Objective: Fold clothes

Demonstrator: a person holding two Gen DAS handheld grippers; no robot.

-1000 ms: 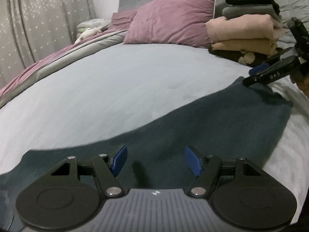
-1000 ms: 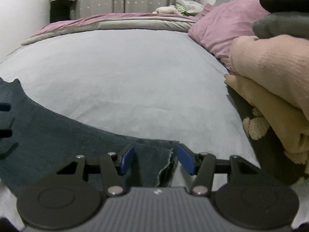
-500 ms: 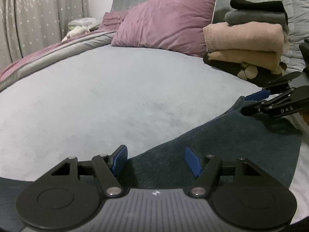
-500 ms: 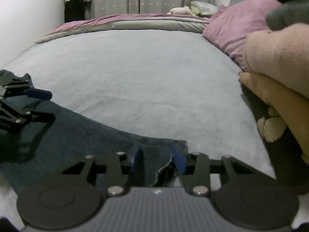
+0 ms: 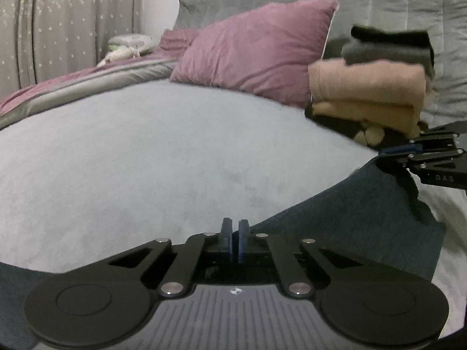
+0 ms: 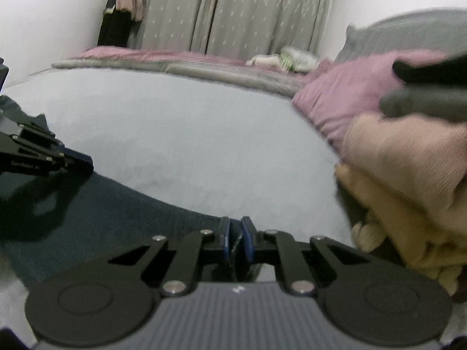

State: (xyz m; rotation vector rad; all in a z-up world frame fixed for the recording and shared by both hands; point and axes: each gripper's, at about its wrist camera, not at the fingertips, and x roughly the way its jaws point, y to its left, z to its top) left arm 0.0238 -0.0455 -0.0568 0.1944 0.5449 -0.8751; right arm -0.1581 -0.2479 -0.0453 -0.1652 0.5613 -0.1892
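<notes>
A broad stretch of pale grey bedspread (image 5: 151, 157) is lying bare ahead of both grippers. On the right, a stack of folded clothes (image 5: 370, 93) and a mauve pillow (image 5: 256, 52) are blocking the way toward the headboard (image 5: 388, 3).

A wide bed (image 5: 151, 157) with a pale grey-blue cover fills most of both views. At the far right of the left wrist view a purple pillow (image 5: 259, 52) leans on a grey quilted headboard (image 5: 388, 3). Along the far left edge of the bed lies a folded blanket (image 5: 76, 83) in purple and grey, and on its far end rest some small white and green things (image 6: 287, 58), too blurred to name. Behind the bed hang grey curtains (image 6: 248, 8) with a light pattern. In the far left corner of the right wrist view, dark and pink clothes (image 6: 122, 8) hang by a white wall (image 6: 43, 23).
</notes>
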